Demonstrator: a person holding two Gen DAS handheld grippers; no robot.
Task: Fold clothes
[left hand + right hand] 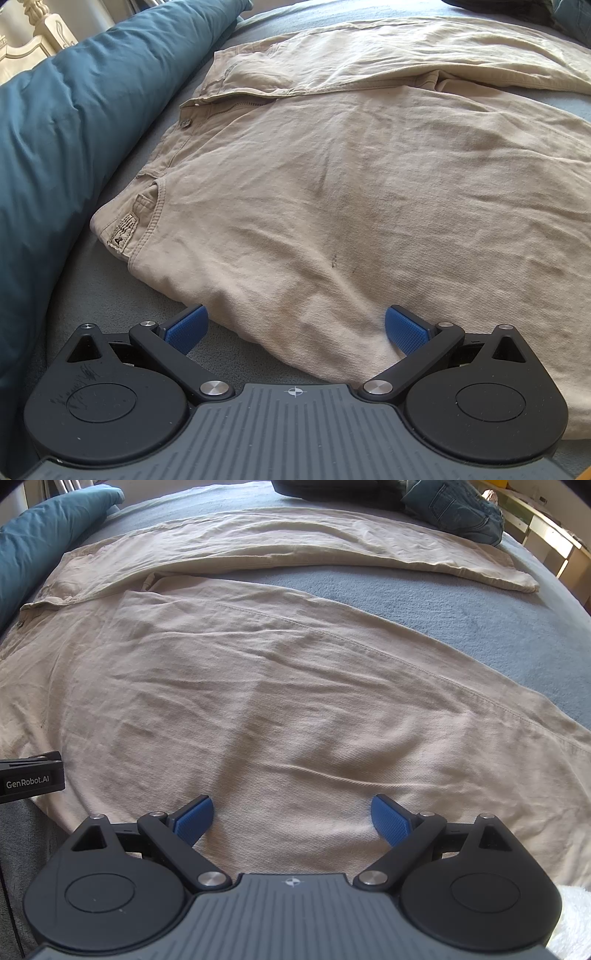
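Pillow: a teal pillow (70,122) lies along the left edge of the bed, just beside the waistband of the trousers
Headboard: a cream carved bed frame (37,33) shows at the far left corner
Left gripper: the left gripper (293,328) has its fingers spread wide and holds nothing; it sits low at the near edge of the trousers, by the hip, with the cloth lying between its blue pads (184,326)
Trousers: beige trousers (314,177) lie flat, waistband to the left with fly open and button (184,123) showing, legs running right
Progress: nothing looks folded yet; the two legs are splayed apart with bare blanket between them, so laying one leg over the other and folding along the length appear still to come
Right gripper: the right gripper (291,819) is also spread wide and empty, over the near leg
Surface: a grey-blue blanket (461,627) covers the bed
Far right: blue jeans (454,509) are heaped at the far edge, and pale wooden furniture (554,546) stands beyond
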